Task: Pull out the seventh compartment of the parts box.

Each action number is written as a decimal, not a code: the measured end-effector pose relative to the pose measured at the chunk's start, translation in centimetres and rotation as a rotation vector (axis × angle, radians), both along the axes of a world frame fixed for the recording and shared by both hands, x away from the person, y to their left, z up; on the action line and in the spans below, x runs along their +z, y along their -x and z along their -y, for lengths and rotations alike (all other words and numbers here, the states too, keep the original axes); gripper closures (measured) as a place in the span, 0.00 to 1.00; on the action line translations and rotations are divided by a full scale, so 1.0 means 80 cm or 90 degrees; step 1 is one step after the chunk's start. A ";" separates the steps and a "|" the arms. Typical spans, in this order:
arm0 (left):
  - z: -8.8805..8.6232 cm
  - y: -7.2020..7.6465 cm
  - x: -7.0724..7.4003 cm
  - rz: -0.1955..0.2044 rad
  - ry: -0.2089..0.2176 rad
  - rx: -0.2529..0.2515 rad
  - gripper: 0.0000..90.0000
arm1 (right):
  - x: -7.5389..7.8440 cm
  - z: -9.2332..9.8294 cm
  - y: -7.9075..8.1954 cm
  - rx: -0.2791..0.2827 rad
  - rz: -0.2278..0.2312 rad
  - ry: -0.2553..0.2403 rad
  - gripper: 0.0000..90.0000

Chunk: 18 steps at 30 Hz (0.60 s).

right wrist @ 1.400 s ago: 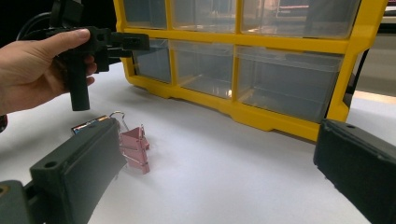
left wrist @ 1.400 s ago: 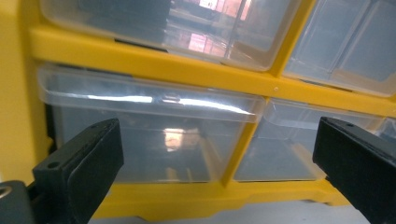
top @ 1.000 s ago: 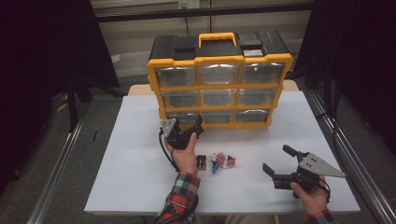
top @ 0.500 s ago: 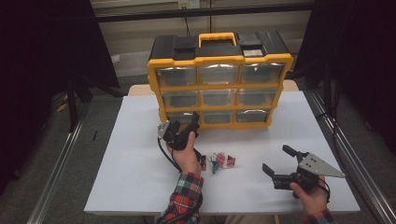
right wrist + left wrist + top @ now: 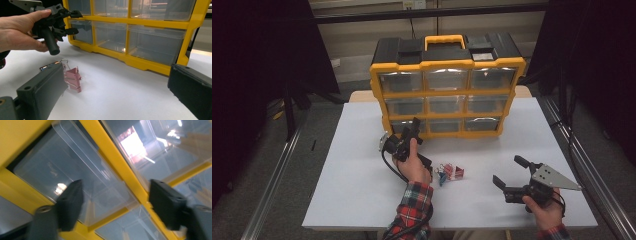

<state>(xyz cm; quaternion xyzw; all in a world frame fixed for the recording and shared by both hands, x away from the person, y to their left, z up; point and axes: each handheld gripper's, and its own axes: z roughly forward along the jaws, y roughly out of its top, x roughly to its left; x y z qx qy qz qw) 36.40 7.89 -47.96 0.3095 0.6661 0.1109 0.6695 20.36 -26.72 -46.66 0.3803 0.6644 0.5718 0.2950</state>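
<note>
Left gripper (image 5: 412, 131) jaws, just closing, straddle the clear plastic bottom-left drawer (image 5: 82, 192), unopened; right gripper (image 5: 511, 176) jaws apart; 1 pink metal binder clip (image 5: 73, 78) unstored.

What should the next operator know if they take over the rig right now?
Left gripper: at the bottom-left drawer of the yellow organizer, fingers have just been closing, not yet pressing on it.
Right gripper: open, idle over the white table.
Binder clips lie loose on the table in front of the organizer.
Done: nothing stowed, all drawers look shut.
Left: probably open the drawer and put the clips in.
</note>
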 end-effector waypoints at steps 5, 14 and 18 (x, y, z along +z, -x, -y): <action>0.003 -0.001 0.000 -0.002 0.078 0.007 0.44 | 0.000 0.000 0.000 0.001 -0.001 0.000 0.01; 0.008 -0.004 0.000 0.008 0.156 0.048 0.58 | 0.000 0.000 0.000 0.002 -0.001 0.000 0.01; 0.007 -0.005 -0.001 0.004 0.154 0.045 0.59 | 0.000 0.000 0.000 0.003 -0.001 0.000 0.01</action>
